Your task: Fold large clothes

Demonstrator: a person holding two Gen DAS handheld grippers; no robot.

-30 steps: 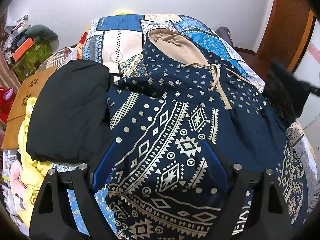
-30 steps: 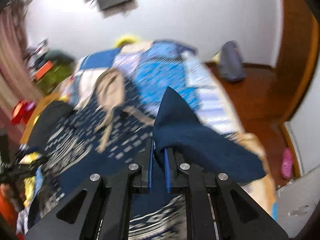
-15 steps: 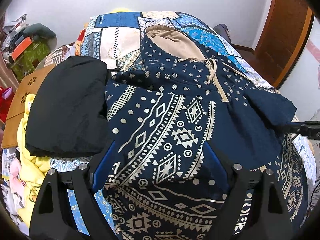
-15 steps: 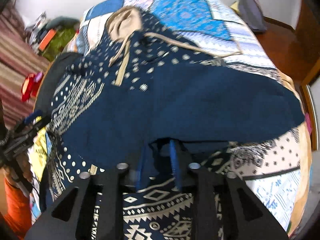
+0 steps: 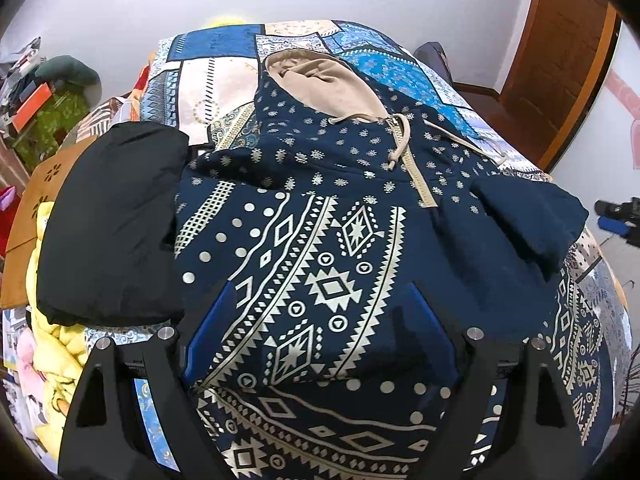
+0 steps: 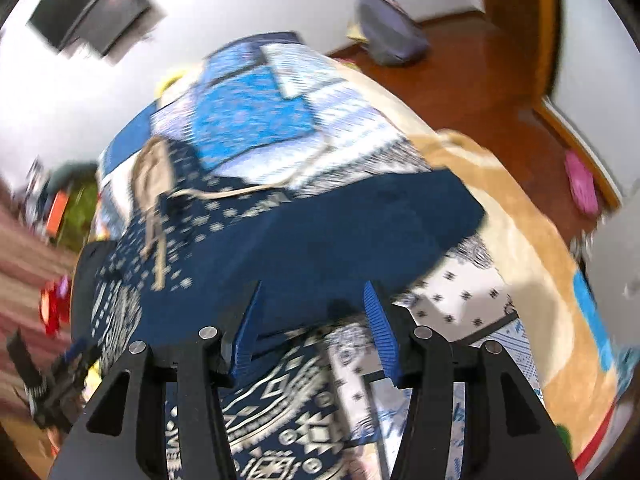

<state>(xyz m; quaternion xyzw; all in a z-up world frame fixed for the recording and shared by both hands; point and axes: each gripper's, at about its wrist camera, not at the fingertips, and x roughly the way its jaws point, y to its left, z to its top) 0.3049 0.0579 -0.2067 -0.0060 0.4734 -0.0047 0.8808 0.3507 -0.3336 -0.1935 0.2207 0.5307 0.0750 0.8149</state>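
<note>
Right tool (image 6: 312, 320), tilted down, jaws just opening over hoodie sleeve (image 6: 360, 220).

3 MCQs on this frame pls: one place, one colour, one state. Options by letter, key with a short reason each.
1. Where does the black folded garment lie relative to the patterned hoodie, in the left wrist view?
A. On top of it
B. Beside it, to the picture's left
C. On the floor

2. What colour is the hood lining?
A. Beige
B. Red
C. Green

3. How does the right claw stand?
A. Shut on the sleeve
B. Jaws apart, pads off the cloth
C. Shut on the drawstring

Key: B, the black garment sits at the hoodie's left edge on the bed; A, the open hood shows a tan-beige inside; B, the jaws have just been opening, and the plain navy sleeve lies flat ahead of them with a clear gap at each pad.
</note>
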